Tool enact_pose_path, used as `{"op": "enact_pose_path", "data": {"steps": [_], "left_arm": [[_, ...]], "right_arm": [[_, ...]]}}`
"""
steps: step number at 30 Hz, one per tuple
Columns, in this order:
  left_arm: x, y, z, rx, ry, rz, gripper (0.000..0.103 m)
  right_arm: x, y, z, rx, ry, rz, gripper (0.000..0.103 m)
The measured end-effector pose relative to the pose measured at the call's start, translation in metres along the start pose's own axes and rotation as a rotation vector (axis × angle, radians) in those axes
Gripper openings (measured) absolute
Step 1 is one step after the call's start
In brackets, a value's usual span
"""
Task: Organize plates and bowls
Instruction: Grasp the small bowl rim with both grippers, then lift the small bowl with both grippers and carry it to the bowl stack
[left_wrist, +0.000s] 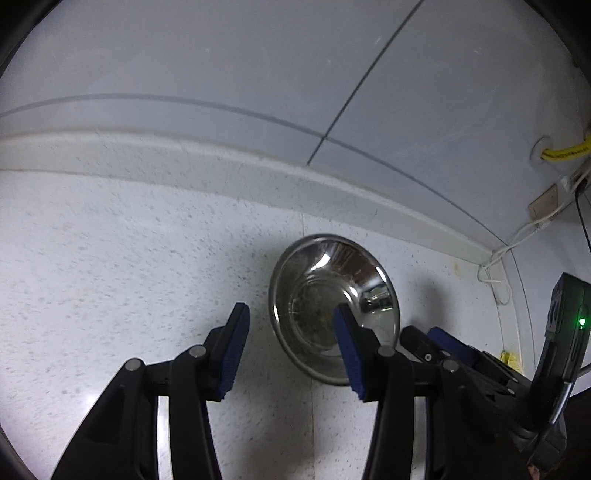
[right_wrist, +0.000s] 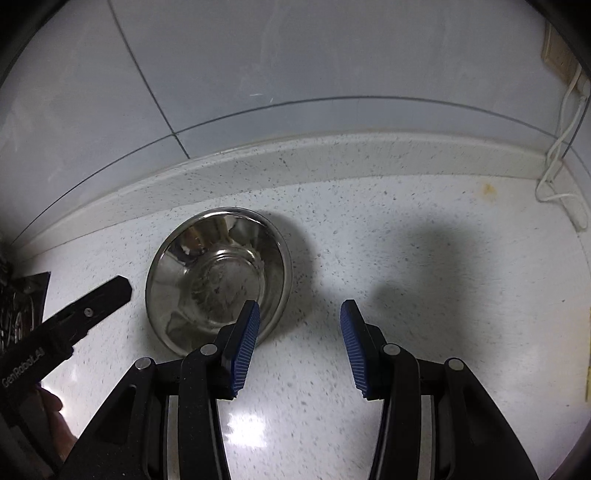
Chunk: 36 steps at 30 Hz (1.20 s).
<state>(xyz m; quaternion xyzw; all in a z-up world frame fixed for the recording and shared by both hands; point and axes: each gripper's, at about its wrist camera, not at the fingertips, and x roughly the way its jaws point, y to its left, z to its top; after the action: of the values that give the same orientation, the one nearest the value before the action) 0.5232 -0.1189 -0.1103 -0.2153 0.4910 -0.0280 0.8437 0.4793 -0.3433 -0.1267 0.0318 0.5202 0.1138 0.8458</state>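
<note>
1 bowl (right_wrist: 218, 280) on counter (right_wrist: 406, 295), near back wall (right_wrist: 295, 55), btwn grippers.

Bowl (right_wrist: 218, 284) shiny polished metal; countertop (right_wrist: 406, 295) glossy speckled stone.

Both wrist views down on bowl (left_wrist: 334, 310)

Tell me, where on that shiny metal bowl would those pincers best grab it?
Probably on the thin flared rim of the steel bowl, on the side nearest the right gripper, coming down from above with one jaw inside and one outside. It stands upright and empty on the counter, and its smooth, sloping wall offers little other purchase.
</note>
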Motion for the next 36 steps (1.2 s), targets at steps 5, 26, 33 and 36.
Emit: {"op": "enact_pose_path", "data": {"steps": [5, 26, 33, 36], "left_arm": [[0.026, 0.008, 0.002, -0.038, 0.041, 0.004, 0.046], [0.016, -0.003, -0.009, -0.051, -0.024, -0.027, 0.008], [-0.04, -0.02, -0.027, -0.029, -0.15, 0.012, 0.008], [-0.08, -0.01, -0.04, -0.014, -0.218, 0.021, 0.008]], "right_arm": [[0.02, -0.001, 0.003, 0.024, 0.027, 0.002, 0.041], [0.026, 0.013, 0.004, 0.074, 0.03, 0.061, 0.013], [-0.015, 0.015, -0.003, 0.067, -0.036, 0.13, 0.013], [-0.034, 0.019, -0.008, 0.058, -0.067, 0.164, 0.013]]}}
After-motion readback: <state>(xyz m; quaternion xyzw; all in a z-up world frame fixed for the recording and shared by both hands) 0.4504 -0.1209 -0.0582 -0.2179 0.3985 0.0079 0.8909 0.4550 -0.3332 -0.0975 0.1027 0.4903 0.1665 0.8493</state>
